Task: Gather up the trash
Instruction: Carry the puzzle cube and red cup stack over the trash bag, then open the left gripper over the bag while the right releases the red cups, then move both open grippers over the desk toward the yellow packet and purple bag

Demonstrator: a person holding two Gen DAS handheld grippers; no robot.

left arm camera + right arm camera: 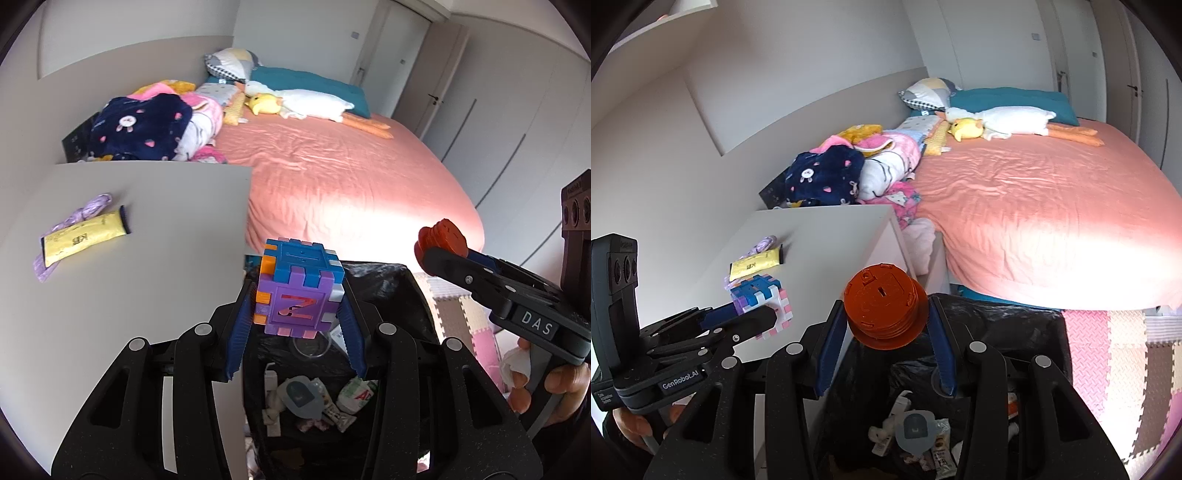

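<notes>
Two tools — left [301,328] gripping one cube [301,291], right [884,343] one orange cap [882,306] — over one bin [997,325].

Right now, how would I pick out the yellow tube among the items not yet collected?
Find the white cabinet top beside the pink bed. The yellow tube lies flat there on a lilac cord bundle, the only yellow thing on that surface, with a dark crimped end.

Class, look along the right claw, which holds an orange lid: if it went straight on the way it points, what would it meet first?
Probably the bin's black liner. The right claw, shut on the orange lid, points down over the bin's far rim; the pink bed lies beyond. Depth is unclear.
</notes>
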